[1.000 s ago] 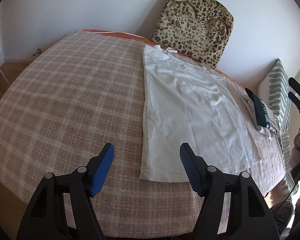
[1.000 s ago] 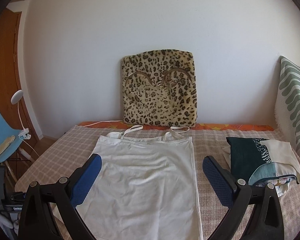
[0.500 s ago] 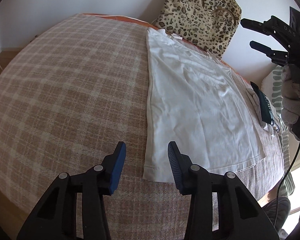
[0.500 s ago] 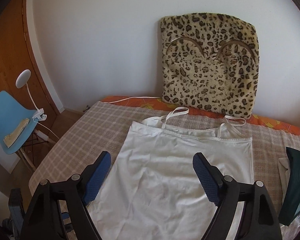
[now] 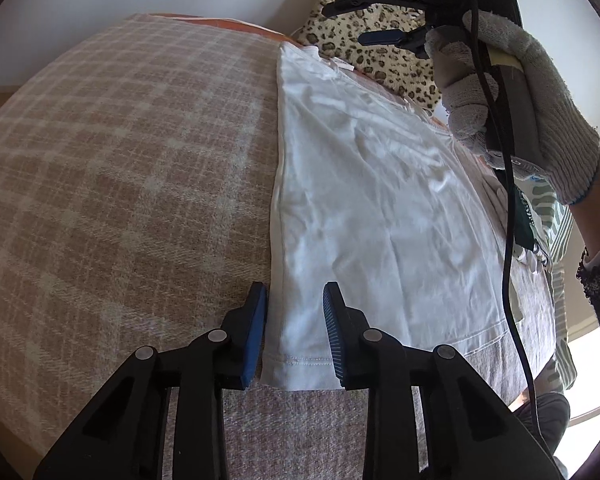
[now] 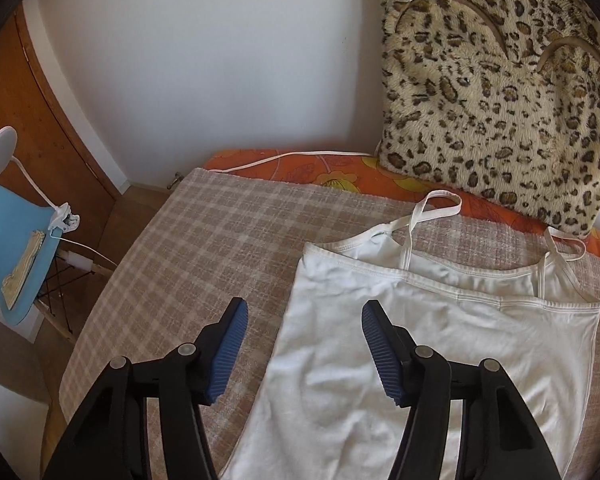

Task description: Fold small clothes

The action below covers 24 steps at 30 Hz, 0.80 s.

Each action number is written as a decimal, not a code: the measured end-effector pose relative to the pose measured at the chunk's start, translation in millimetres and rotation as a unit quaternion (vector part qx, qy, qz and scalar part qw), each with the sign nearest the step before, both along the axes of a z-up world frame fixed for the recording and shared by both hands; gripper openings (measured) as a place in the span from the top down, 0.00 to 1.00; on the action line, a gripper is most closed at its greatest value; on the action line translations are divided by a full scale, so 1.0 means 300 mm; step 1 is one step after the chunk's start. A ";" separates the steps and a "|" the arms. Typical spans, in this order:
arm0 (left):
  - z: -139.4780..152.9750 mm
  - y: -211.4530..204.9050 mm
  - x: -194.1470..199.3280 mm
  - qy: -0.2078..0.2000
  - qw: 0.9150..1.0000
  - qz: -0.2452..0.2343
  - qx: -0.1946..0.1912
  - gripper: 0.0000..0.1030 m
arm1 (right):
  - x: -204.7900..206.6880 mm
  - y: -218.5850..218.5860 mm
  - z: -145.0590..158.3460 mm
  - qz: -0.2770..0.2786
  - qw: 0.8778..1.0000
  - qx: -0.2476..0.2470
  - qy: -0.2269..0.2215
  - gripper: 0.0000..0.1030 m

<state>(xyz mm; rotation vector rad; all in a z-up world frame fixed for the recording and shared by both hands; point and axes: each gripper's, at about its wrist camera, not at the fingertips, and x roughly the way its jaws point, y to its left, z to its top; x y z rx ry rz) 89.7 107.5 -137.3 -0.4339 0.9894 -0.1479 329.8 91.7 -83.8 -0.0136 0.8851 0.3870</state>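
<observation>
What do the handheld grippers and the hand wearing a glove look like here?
Both the left gripper and the right gripper have black frames, silver rivets and ribbed blue pads. A grey knitted glove with a blue cuff edge covers the hand; a black cable hangs below.

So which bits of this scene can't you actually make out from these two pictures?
- Left wrist view: the dark green folded garment is mostly hidden behind the gloved hand and its cable.
- Left wrist view: whether the closing left claw already touches the white top; its hem corner lies between the jaws.
- Right wrist view: the top's lower hem, cut off by the bottom edge behind the closing right claw.
</observation>
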 end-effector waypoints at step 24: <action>0.030 -0.008 0.006 -0.011 0.999 -0.013 -0.034 0.96 | 0.318 0.225 -0.213 -0.008 0.984 -0.179 0.016 0.79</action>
